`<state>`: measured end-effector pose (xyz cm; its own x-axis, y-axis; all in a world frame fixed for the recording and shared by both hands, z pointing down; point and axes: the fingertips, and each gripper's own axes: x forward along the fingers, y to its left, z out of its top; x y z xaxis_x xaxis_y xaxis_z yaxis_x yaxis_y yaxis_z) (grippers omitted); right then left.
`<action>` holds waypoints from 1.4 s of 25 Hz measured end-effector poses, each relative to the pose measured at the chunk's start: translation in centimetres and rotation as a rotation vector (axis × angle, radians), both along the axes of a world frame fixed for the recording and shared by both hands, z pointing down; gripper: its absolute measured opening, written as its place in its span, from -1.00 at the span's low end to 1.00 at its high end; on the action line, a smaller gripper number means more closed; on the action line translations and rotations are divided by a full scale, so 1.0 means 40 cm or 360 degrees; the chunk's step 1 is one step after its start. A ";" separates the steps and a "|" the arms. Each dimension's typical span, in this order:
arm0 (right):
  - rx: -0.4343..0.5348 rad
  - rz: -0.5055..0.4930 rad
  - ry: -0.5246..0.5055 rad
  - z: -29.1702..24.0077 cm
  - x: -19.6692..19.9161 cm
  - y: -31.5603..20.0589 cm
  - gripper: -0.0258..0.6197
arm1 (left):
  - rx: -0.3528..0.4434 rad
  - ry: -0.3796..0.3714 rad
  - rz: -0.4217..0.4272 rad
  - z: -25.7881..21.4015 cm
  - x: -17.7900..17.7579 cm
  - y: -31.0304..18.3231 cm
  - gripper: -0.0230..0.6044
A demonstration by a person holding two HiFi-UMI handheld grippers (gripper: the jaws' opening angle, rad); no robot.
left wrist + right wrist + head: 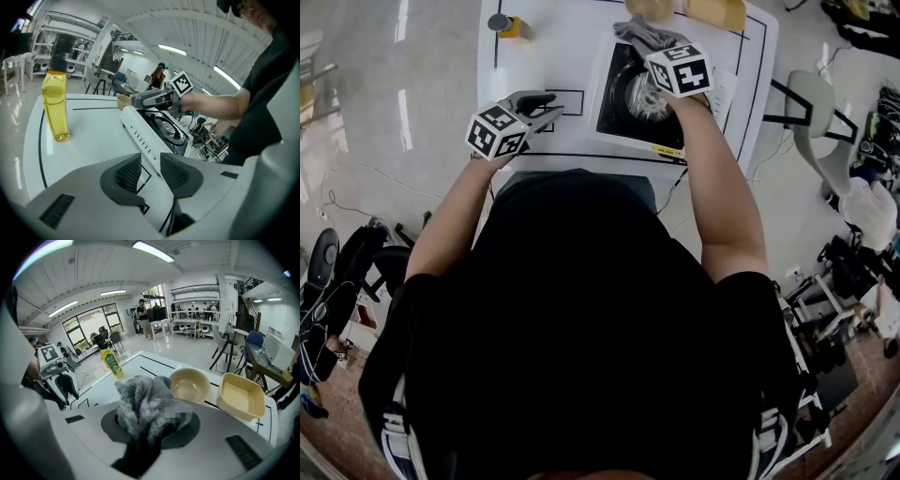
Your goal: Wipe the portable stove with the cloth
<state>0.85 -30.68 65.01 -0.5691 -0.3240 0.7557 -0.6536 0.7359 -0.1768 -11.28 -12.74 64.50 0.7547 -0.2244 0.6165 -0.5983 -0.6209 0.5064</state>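
The portable stove (628,98) is a white box with a black top and a round burner, standing at the right of the white table (553,56); it also shows in the left gripper view (157,124). My right gripper (664,54) hovers over the stove's far side, shut on a bunched grey cloth (645,35). The cloth (147,401) fills the right gripper (150,423) in its own view. My left gripper (551,106) rests to the left of the stove, near the table's front edge. The left gripper (151,169) is open with nothing between the pads.
A bottle of yellow liquid (55,103) stands at the table's far left and shows again (111,363) in the right gripper view. A round beige bowl (190,384) and a beige rectangular tub (243,398) sit beyond the stove. Chairs and equipment surround the table.
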 end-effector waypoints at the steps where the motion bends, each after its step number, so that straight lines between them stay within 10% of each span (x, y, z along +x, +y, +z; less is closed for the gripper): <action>1: -0.0003 0.0010 0.0001 0.000 0.016 -0.001 -0.57 | -0.0001 -0.0002 0.0005 0.000 0.010 -0.002 -0.49; 35: 0.0005 0.0136 0.0242 -0.003 0.570 0.031 -0.57 | 0.0048 -0.0193 -0.0071 0.028 0.254 -0.032 -0.36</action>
<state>23.64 -29.43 64.87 -0.4186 -0.3687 0.8300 -0.7329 0.6768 -0.0691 -1.13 -14.01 65.64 0.6639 -0.2758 0.6951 -0.6814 -0.6061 0.4103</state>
